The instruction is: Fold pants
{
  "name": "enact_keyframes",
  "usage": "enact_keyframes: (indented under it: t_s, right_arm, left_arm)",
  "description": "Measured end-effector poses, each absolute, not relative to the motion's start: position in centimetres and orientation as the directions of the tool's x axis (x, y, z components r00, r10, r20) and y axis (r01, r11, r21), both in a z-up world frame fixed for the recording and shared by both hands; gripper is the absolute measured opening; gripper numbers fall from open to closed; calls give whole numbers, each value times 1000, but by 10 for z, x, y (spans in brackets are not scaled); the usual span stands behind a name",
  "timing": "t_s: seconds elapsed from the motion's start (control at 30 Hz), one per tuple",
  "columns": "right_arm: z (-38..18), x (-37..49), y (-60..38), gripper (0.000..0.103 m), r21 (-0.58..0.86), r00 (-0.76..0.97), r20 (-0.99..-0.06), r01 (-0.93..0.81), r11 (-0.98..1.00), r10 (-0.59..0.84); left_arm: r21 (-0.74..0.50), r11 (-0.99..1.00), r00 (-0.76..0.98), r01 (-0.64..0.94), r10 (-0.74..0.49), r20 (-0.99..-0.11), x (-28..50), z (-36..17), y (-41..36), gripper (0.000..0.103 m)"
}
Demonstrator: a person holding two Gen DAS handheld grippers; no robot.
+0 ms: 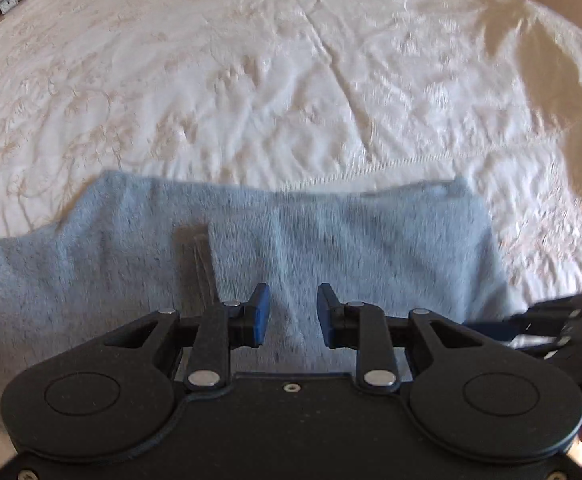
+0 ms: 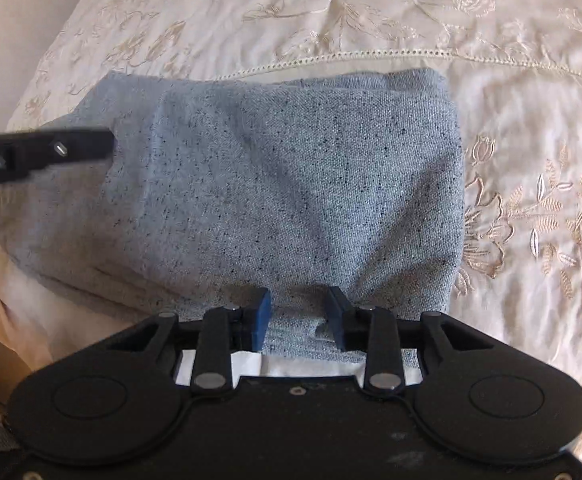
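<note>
Two grippers point down at the pants (image 2: 283, 184) on the bed. The pants already lie in a thick folded pile, so the folding looks nearly done. The job now seems to be letting go, or getting ready for one more fold.

The right gripper (image 2: 297, 316) has its blue pads apart, about half way. Cloth at the near edge lies between the pads, but they do not seem to press on it. The left gripper (image 1: 293, 314) is also about half open. It hangs over the cloth with nothing in it.

For one more fold, both grippers need to pinch the near edge and lift it over to the far edge.

The pants are soft, light blue and full of tiny dark dots. They lie near the edge of the bedspread (image 2: 511, 80), which is cream with sewn flowers.
</note>
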State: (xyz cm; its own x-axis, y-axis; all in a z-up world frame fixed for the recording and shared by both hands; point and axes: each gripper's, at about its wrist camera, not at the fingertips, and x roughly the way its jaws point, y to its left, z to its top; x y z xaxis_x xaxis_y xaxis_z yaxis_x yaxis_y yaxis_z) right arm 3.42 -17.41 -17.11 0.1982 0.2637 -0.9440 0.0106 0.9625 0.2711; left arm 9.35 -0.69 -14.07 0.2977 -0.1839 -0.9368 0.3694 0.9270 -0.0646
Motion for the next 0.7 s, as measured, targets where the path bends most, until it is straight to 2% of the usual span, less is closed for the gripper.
enact_keyframes:
  t_s: [0.1,0.2,0.3,0.33,0.37,0.4,0.47,0.5,0.6,0.7]
  right_arm:
    - [-148,43,-196,33,306,305,-910,45,951,279]
    - [-137,67,-219,35,286,391,-887,52,957,244]
    - [-156,107,-228,35,312,314,-902,-1,950,297]
    - [-163,116,-228,30,293,296,-911,-22,956,286]
    - [-172,126,-229,25,244,297,-923,-38,969,244]
    - [-179,135,-232,25,205,310,-929,-30,978,204]
    - [-188,153,-244,33,115,329,-940,41,993,95]
    - [-185,155,-248,33,111,343,-936,58,992,85]
    - [-157,137,-245,33,199,411,-892,-20,980,189]
    - [-153,116,-218,31,231,367,-885,-189,955,287]
  left_arm:
    - [-75,935,171,346,-142,-975,83,-179,-6,37]
    - [-40,937,194,346,-113,-974,69,-188,-6,37]
    - [-19,944,203,330,-90,-975,67,-187,-9,37]
    - [-19,948,204,317,-88,-975,68,-187,-9,37]
    - [-20,951,207,307,-87,-974,68,-188,-9,37]
    - [-19,956,211,294,-84,-974,68,-188,-8,37]
    - [-18,960,215,280,-81,-973,66,-188,-7,37]
    - [-17,962,218,273,-79,-973,65,-187,-7,37]
    - [-10,966,229,259,-71,-971,63,-184,-5,37]
    - [6,969,244,248,-57,-968,59,-184,-7,37]
